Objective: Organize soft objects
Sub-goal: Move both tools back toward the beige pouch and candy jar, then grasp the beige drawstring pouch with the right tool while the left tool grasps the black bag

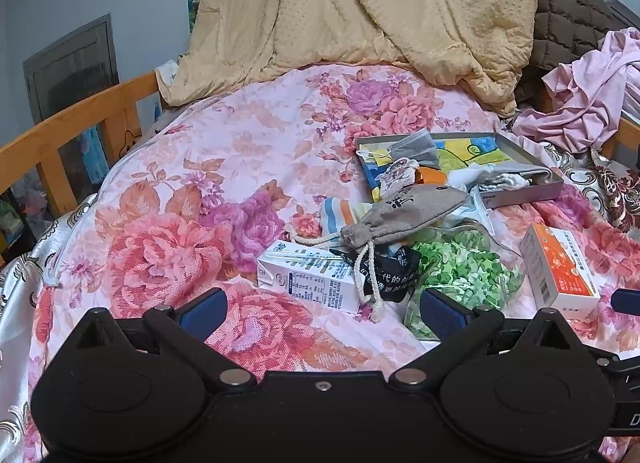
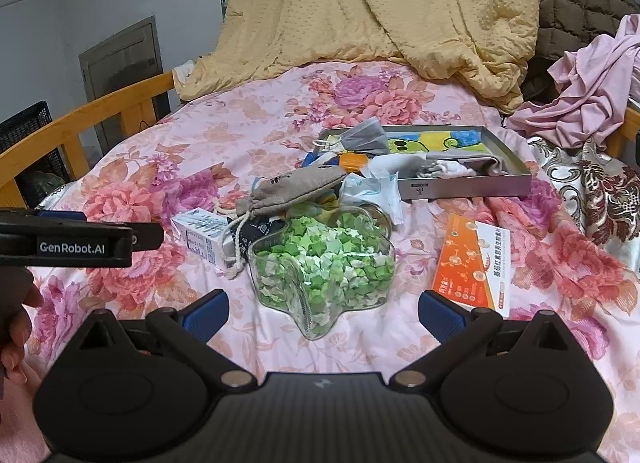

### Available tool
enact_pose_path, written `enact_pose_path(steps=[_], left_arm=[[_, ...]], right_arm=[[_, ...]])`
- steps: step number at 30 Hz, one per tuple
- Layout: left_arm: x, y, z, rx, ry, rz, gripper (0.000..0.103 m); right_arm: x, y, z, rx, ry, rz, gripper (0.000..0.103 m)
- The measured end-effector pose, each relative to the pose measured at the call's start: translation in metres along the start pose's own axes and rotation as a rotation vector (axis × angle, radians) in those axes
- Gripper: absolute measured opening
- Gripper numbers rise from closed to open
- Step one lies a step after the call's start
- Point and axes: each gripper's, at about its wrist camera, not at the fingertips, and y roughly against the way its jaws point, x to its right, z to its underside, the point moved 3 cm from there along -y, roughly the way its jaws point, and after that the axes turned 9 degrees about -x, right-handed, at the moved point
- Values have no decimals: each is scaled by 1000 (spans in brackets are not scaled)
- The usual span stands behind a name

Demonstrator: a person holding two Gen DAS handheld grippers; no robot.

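Observation:
A grey drawstring pouch (image 1: 404, 211) (image 2: 292, 187) lies on a pile in the middle of the floral bedspread, over a striped cloth (image 1: 340, 213) and a black cloth with white lettering (image 1: 390, 267). Behind it a shallow grey box (image 1: 524, 191) (image 2: 464, 185) holds a grey face mask (image 1: 414, 149) (image 2: 362, 139) and white socks (image 1: 506, 181) (image 2: 444, 169). My left gripper (image 1: 322, 309) is open just short of the pile, empty. My right gripper (image 2: 322, 311) is open with the near end of the star jar (image 2: 320, 263) between its fingers, untouched.
A milk carton (image 1: 312, 277) (image 2: 202, 237) and an orange-white medicine box (image 1: 560, 267) (image 2: 474, 261) flank the jar of green paper stars (image 1: 460, 263). A yellow quilt (image 1: 360, 23), a brown quilt and pink clothes (image 2: 588, 95) are heaped at the back. A wooden rail (image 1: 72, 119) runs along the left.

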Motion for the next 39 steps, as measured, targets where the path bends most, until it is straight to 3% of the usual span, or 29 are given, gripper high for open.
enact_pose_path(steps=[21,27,39], left_arm=[[-15,-41,-22,-33,67,25,102],[-12,-57,-31,-37,29,24,102],[3,-88,-40,-48,-132,111,102]], right_arm=[[6,-49,-46,14,203,14,103],[13,-66,-55,17,196,12,103],[38,-94,-84,57,106,-33,103]])
